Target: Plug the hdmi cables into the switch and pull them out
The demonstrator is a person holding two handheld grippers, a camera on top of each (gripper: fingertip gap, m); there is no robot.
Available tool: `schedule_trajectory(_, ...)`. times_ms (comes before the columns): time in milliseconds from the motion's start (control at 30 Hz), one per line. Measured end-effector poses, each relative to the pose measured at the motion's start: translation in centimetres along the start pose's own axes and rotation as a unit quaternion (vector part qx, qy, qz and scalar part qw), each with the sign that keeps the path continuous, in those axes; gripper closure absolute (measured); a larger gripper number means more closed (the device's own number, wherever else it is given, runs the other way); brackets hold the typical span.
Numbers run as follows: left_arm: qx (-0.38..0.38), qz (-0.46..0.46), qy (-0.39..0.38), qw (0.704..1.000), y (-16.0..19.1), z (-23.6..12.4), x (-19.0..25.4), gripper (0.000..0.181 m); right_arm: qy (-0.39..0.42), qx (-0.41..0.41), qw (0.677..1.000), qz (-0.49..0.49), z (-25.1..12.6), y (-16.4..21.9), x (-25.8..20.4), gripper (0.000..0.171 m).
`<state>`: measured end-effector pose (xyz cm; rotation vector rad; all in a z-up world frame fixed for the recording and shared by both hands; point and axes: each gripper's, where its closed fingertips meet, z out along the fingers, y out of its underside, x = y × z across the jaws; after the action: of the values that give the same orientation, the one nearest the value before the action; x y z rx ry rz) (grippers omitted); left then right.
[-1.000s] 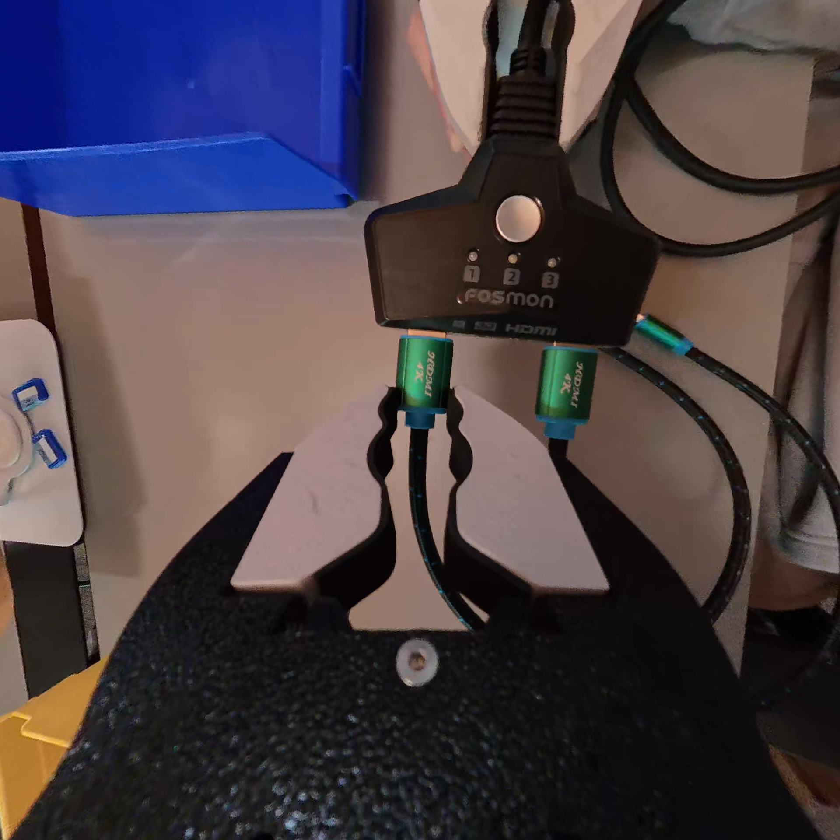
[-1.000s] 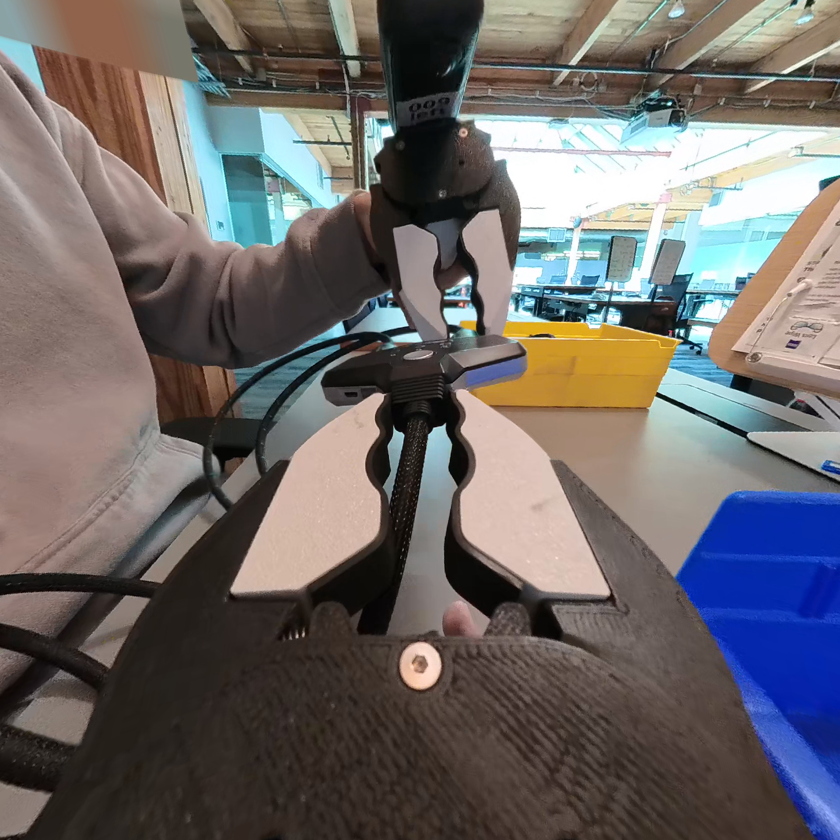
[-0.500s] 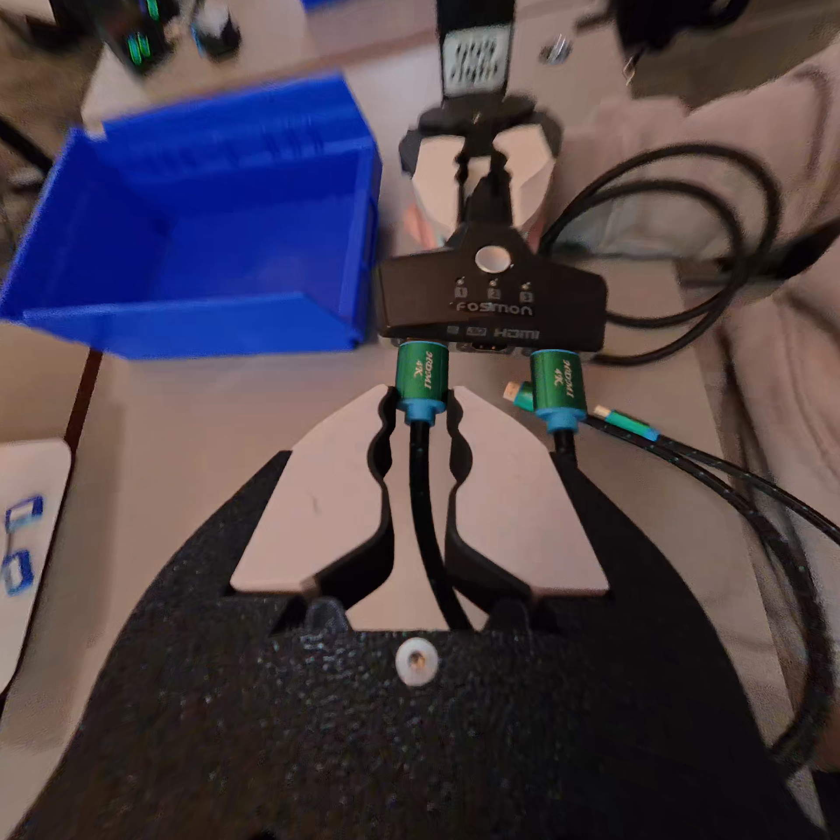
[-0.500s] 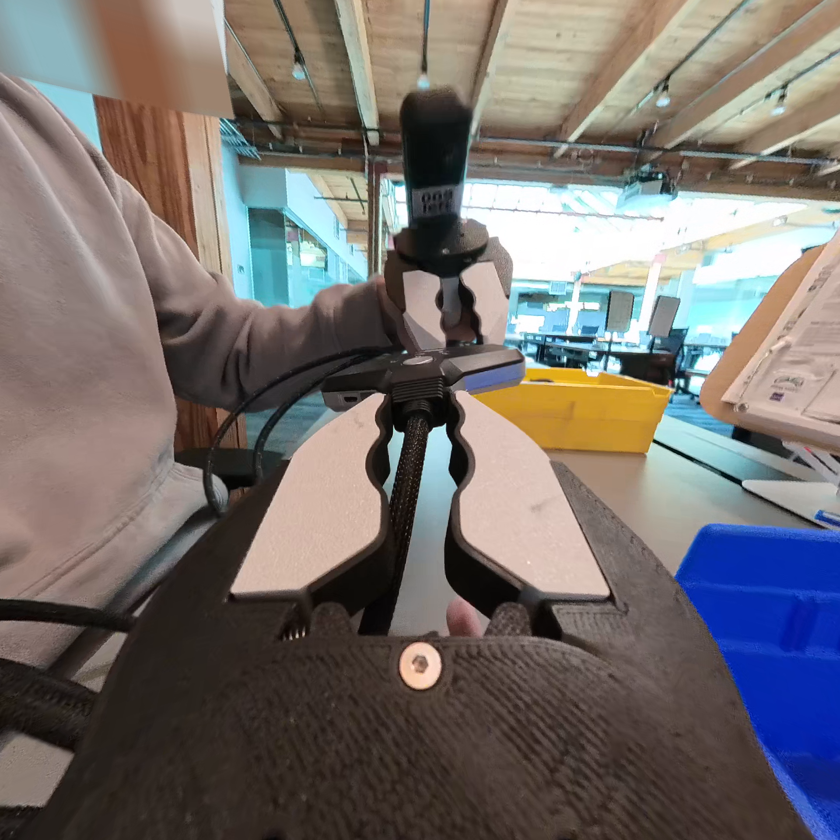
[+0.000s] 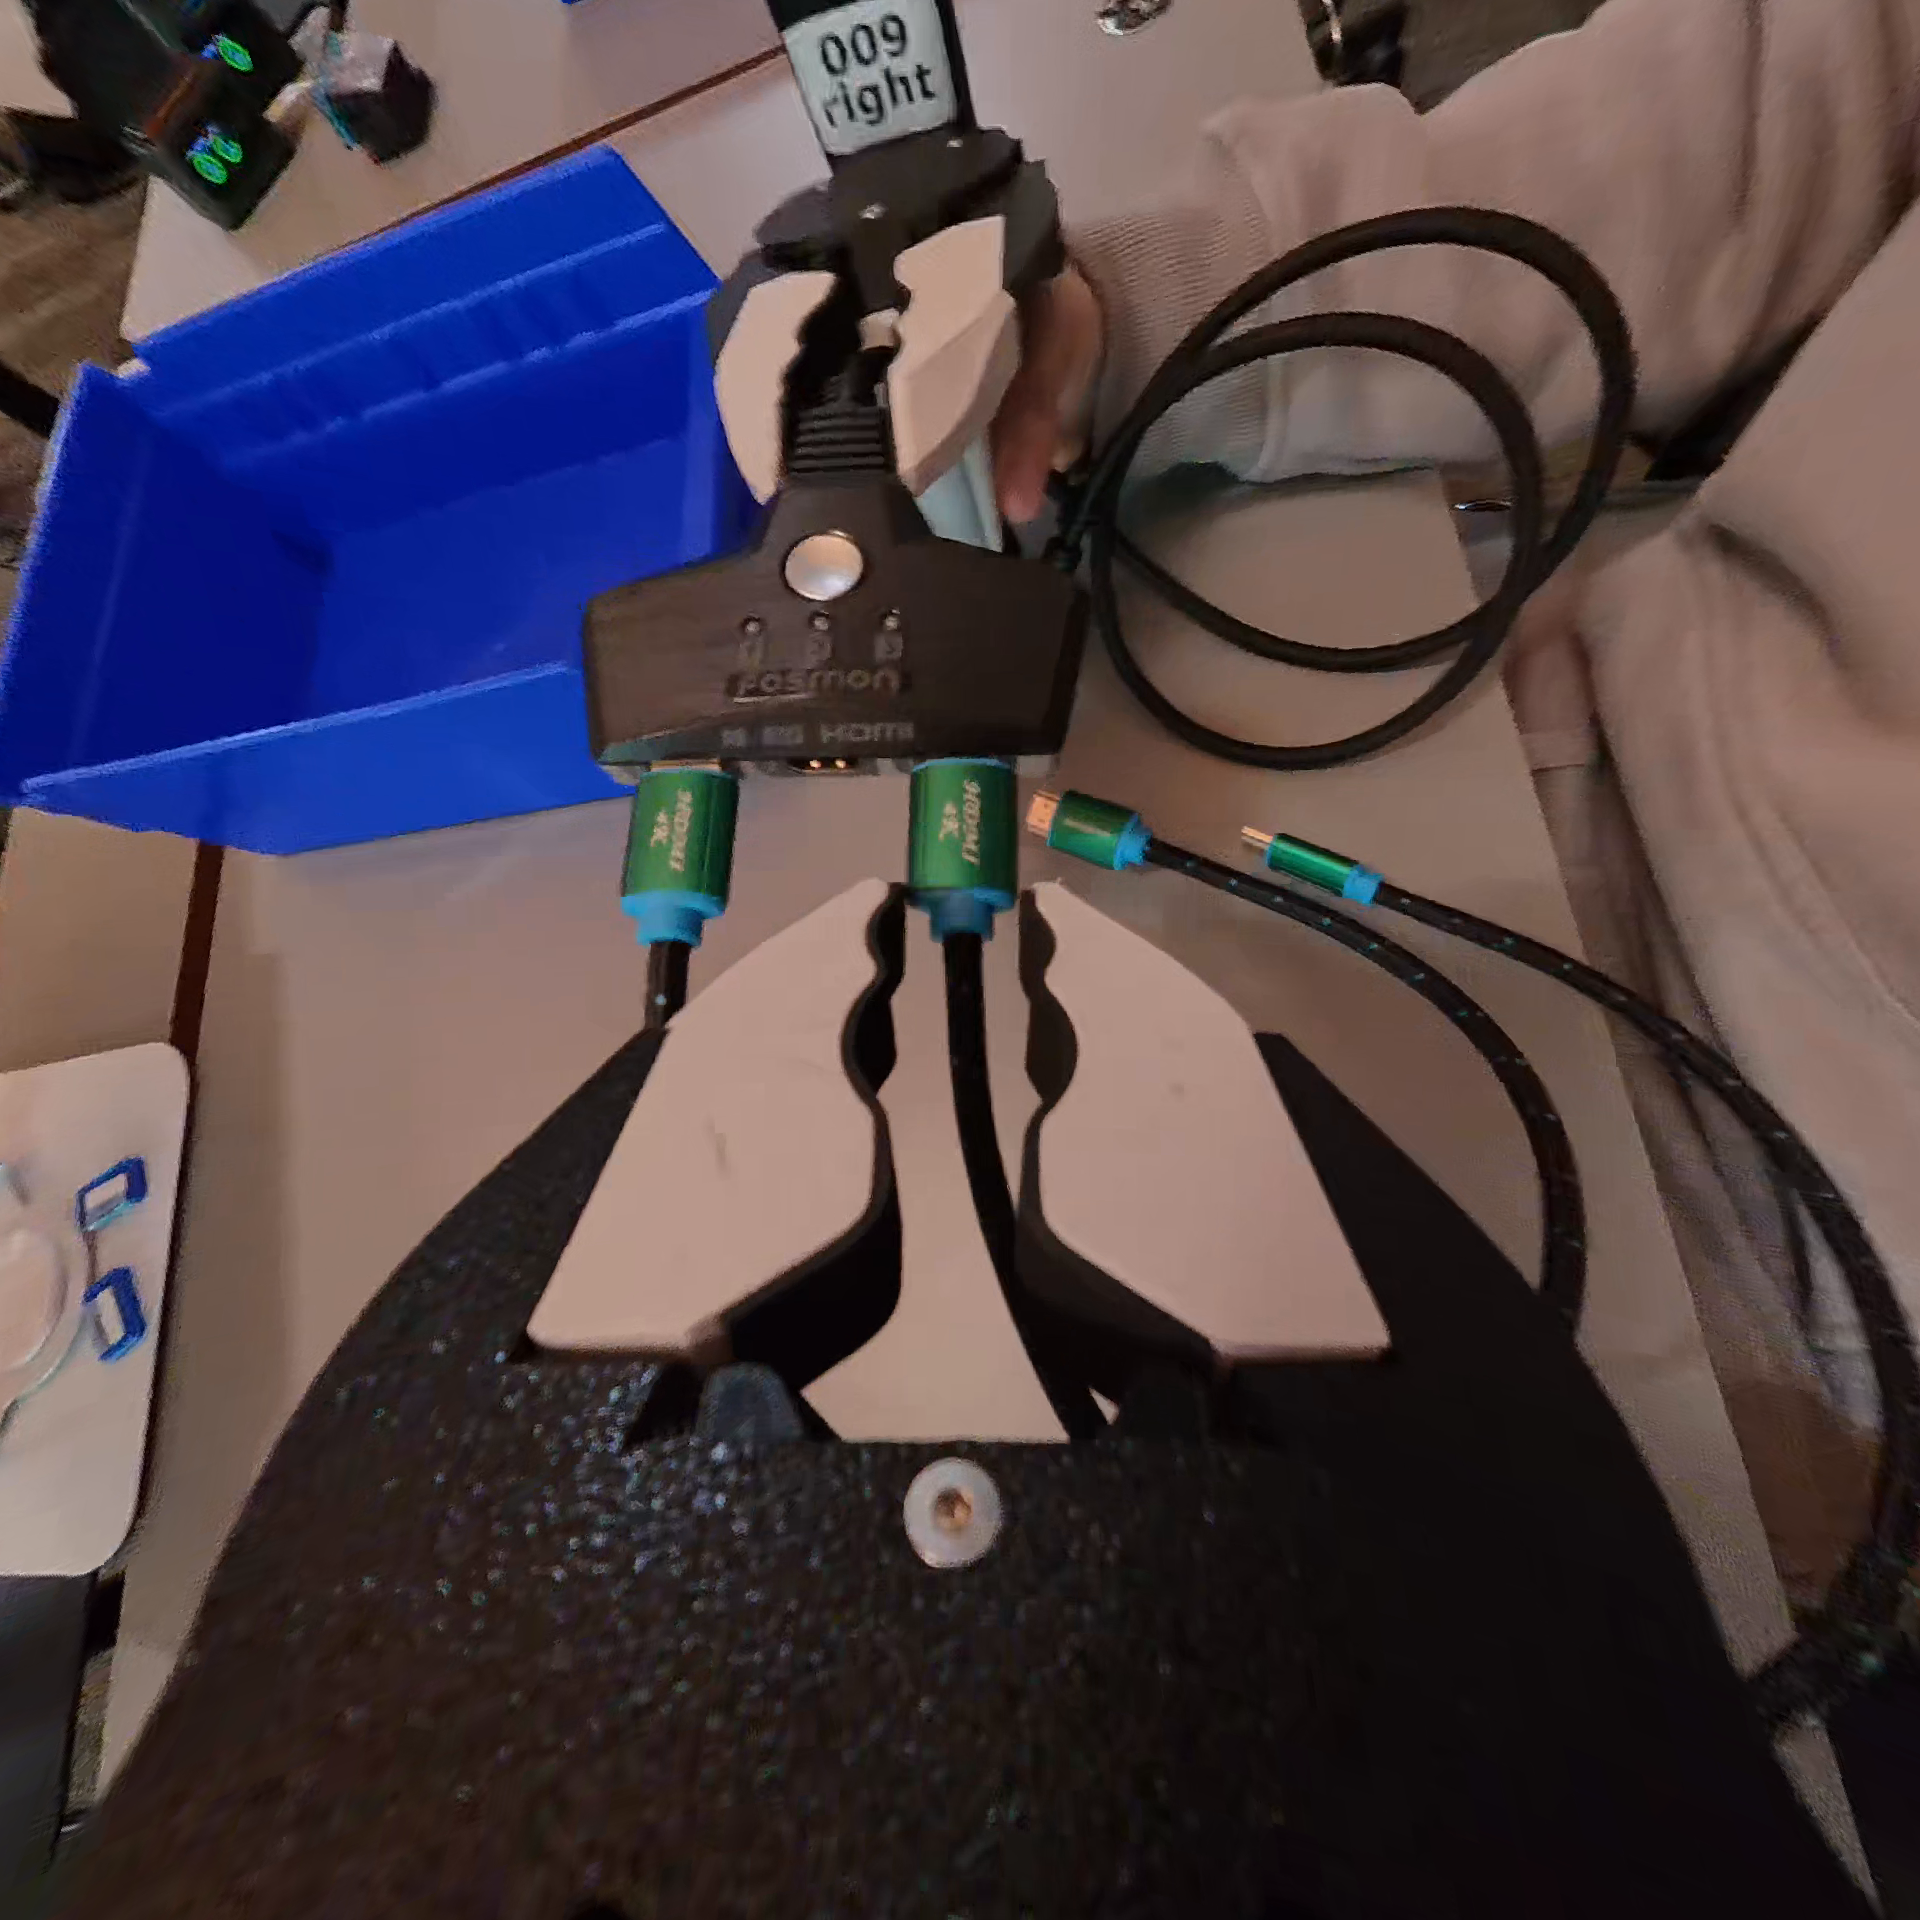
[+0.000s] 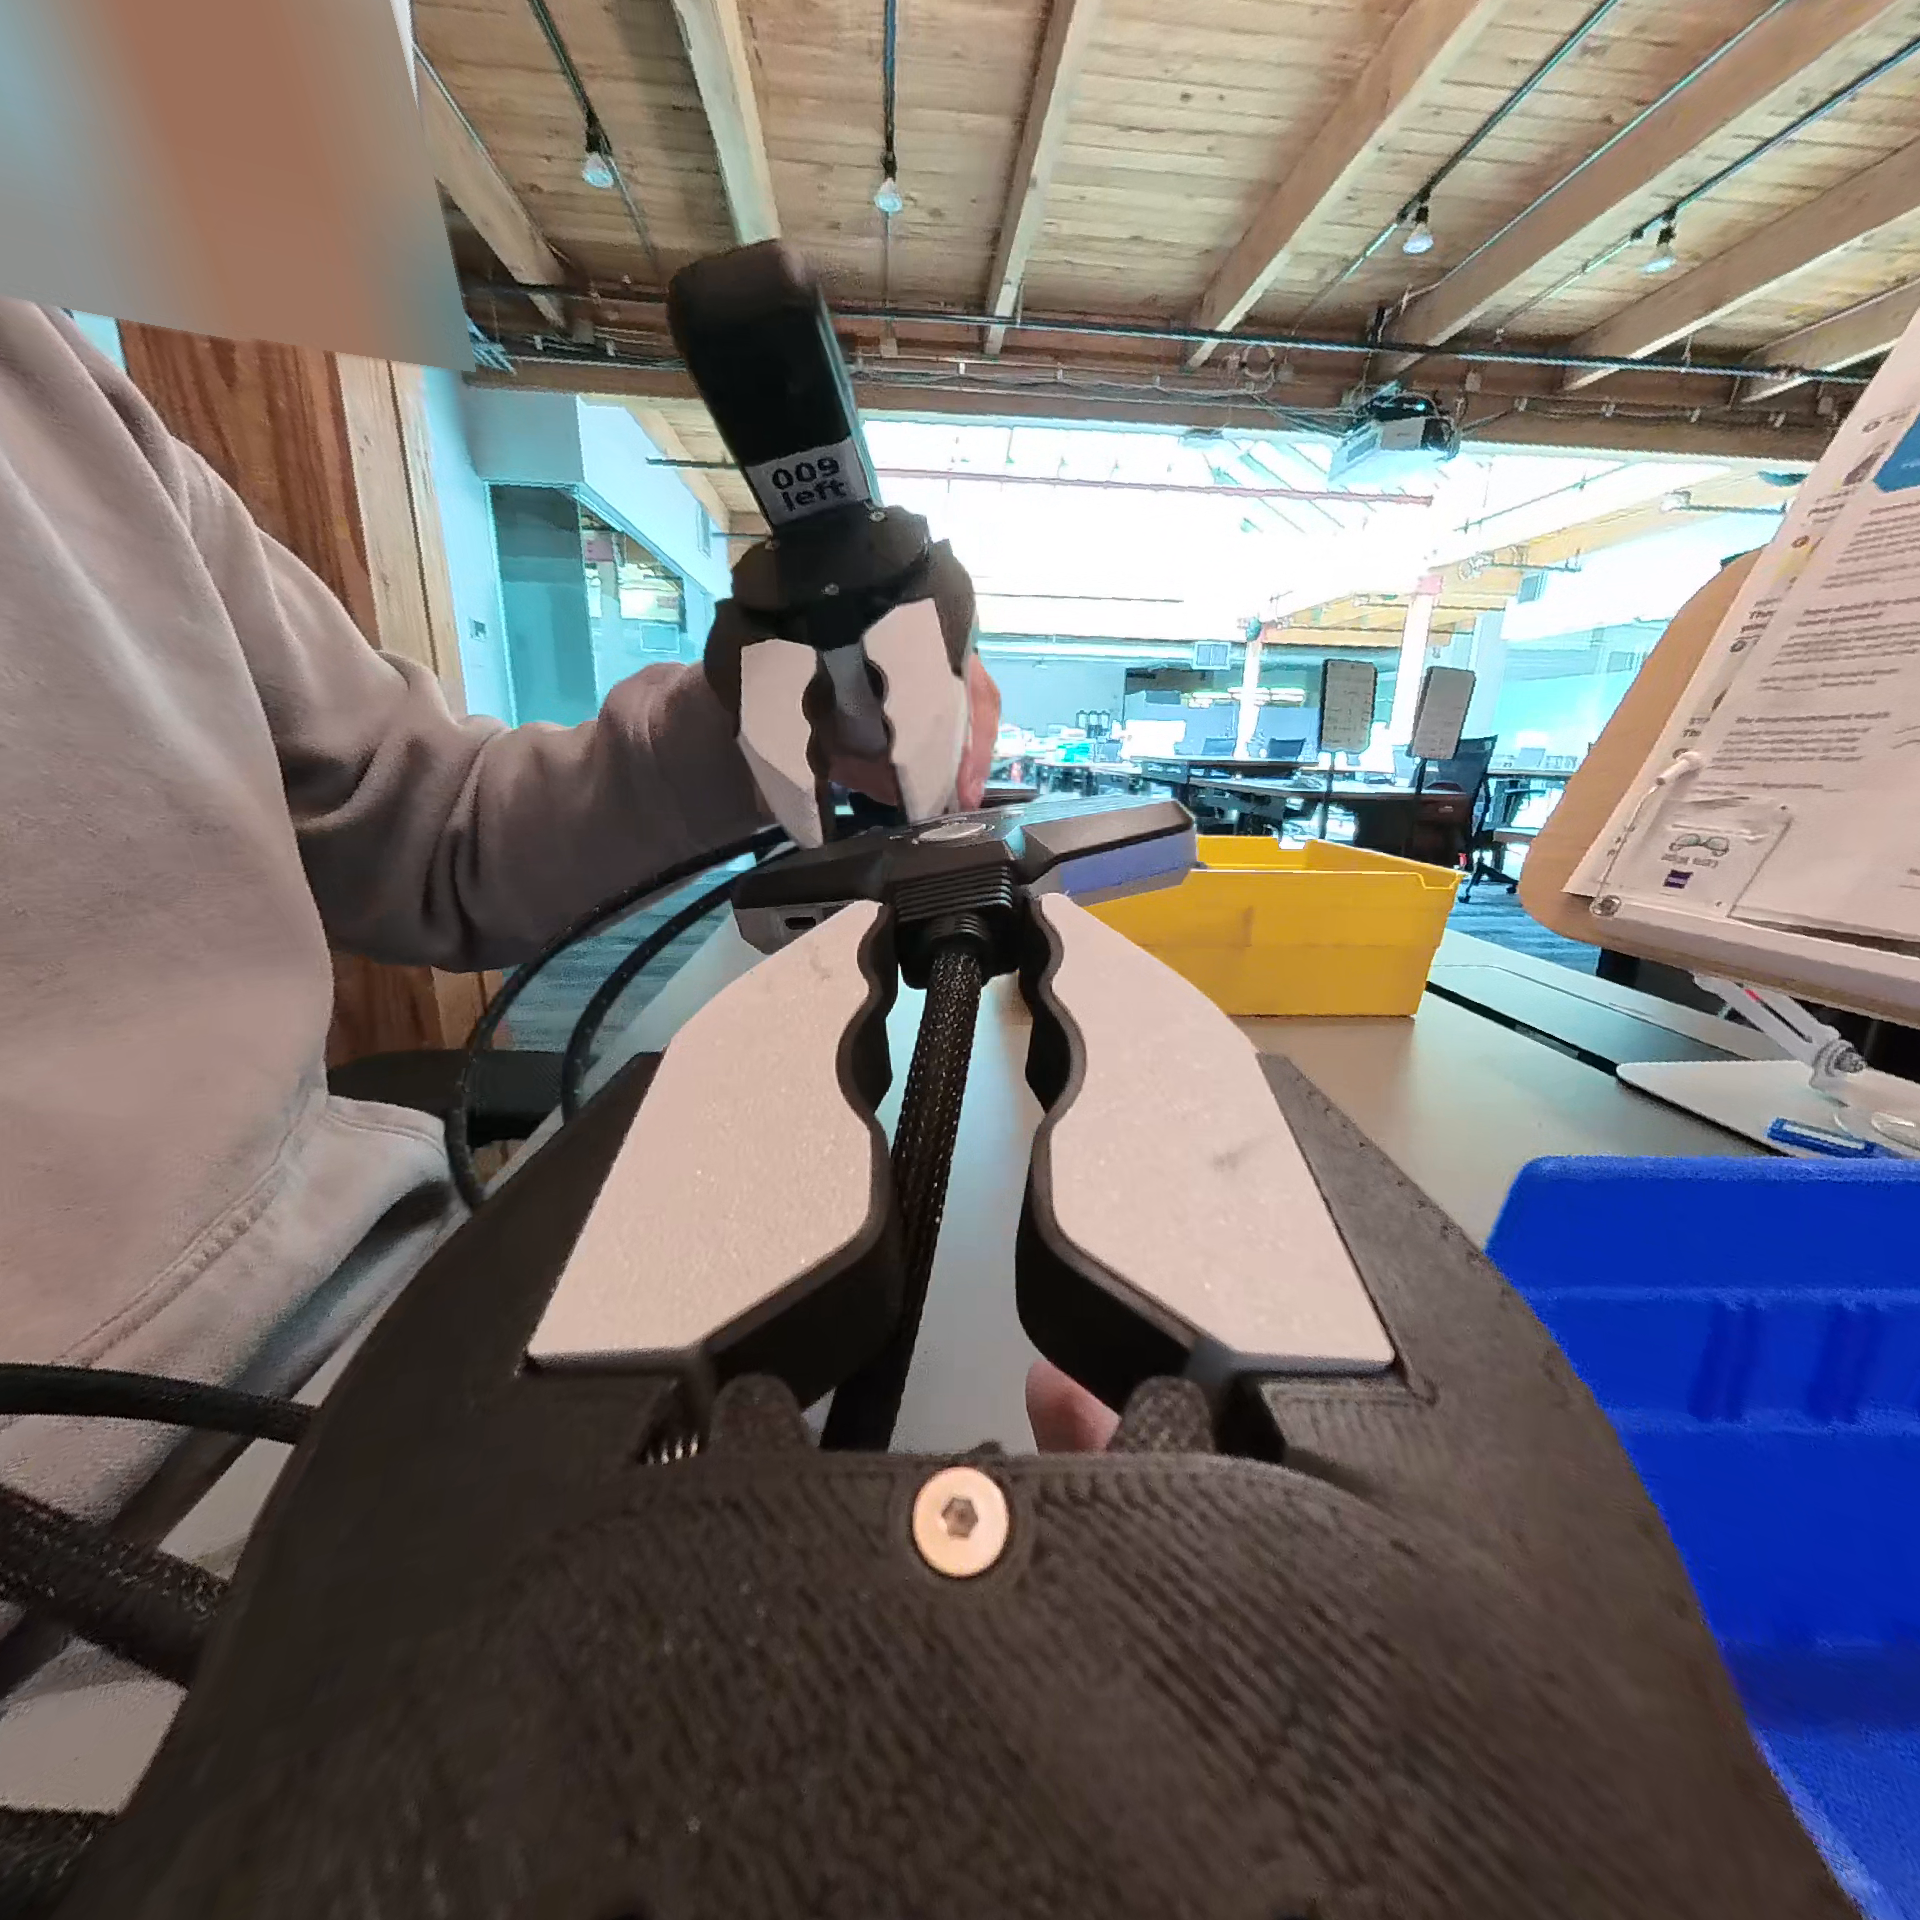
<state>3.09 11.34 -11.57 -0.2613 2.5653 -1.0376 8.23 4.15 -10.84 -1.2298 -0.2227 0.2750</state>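
The black HDMI switch (image 5: 831, 665) is held off the table; in the right wrist view (image 6: 1101, 847) it is seen edge-on. My right gripper (image 6: 958, 909) is shut on the ribbed neck of the switch's own black cable (image 6: 935, 1091); it also shows in the left wrist view (image 5: 842, 483). Two green plugs sit in the outer ports, one left (image 5: 681, 842), one right (image 5: 961, 831); the middle port is empty. My left gripper (image 5: 961, 894) is open, its tips either side of the right plug's blue collar. Two loose green plugs (image 5: 1086, 831) (image 5: 1309, 857) lie on the table to the right.
A blue bin (image 5: 364, 499) stands left of the switch. A yellow bin (image 6: 1299, 935) and a document stand (image 6: 1766, 727) are farther off. The switch's cable loops (image 5: 1351, 436) by the person's sleeve. A white plate with blue clips (image 5: 83, 1299) lies at the left edge.
My left gripper has moved from the left plug's collar to the right plug's collar, with the same finger gap. My right gripper has kept its hold on the switch's cable neck.
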Motion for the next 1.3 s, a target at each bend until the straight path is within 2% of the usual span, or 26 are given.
schedule_trajectory(233,-0.054,0.017,-0.011,0.998,1.0,1.1,-0.4,0.163,0.012,0.001,1.000,0.025,0.1,0.2,0.6,0.148)
schedule_trajectory(433,-0.022,0.011,0.002,1.000,0.4,0.9,0.2,0.162,0.005,-0.006,1.000,-0.003,0.0,0.0,0.1,0.148)
schedule_trajectory(500,0.063,0.016,-0.030,0.997,-2.0,-1.1,-0.3,0.160,0.004,0.020,0.999,-0.035,0.1,-1.2,-0.2,0.149)
schedule_trajectory(533,0.130,0.006,-0.050,0.990,-3.7,-2.8,-0.5,0.153,0.014,0.028,0.998,-0.052,-0.1,-2.0,-0.1,0.149)
schedule_trajectory(600,0.238,-0.032,-0.112,0.964,-5.4,-7.2,-1.8,0.152,0.047,0.020,0.995,-0.089,-0.7,-3.6,0.5,0.149)
schedule_trajectory(667,0.298,-0.075,-0.201,0.930,-4.1,-10.7,-3.5,0.153,0.088,-0.005,0.985,-0.151,-1.8,-5.8,1.2,0.149)
schedule_trajectory(733,0.307,-0.119,-0.238,0.914,-0.7,-11.6,-4.1,0.153,0.125,-0.022,0.970,-0.205,-2.9,-8.6,2.1,0.149)
schedule_trajectory(867,0.218,-0.198,-0.202,0.934,6.1,-8.6,-2.0,0.148,0.215,-0.051,0.934,-0.281,-5.6,-14.3,4.8,0.149)
schedule_trajectory(1000,0.162,-0.192,-0.187,0.950,8.6,-6.7,0.1,0.147,0.297,-0.109,0.885,-0.341,-7.9,-18.6,7.5,0.148)
schedule_trajectory(1167,0.132,-0.204,-0.164,0.956,9.7,-4.8,0.6,0.146,0.411,-0.223,0.791,-0.394,-9.5,-21.2,11.6,0.148)
schedule_trajectory(1300,0.133,-0.217,-0.147,0.956,9.8,-3.7,0.7,0.146,0.472,-0.363,0.694,-0.404,-10.2,-20.0,15.1,0.148)
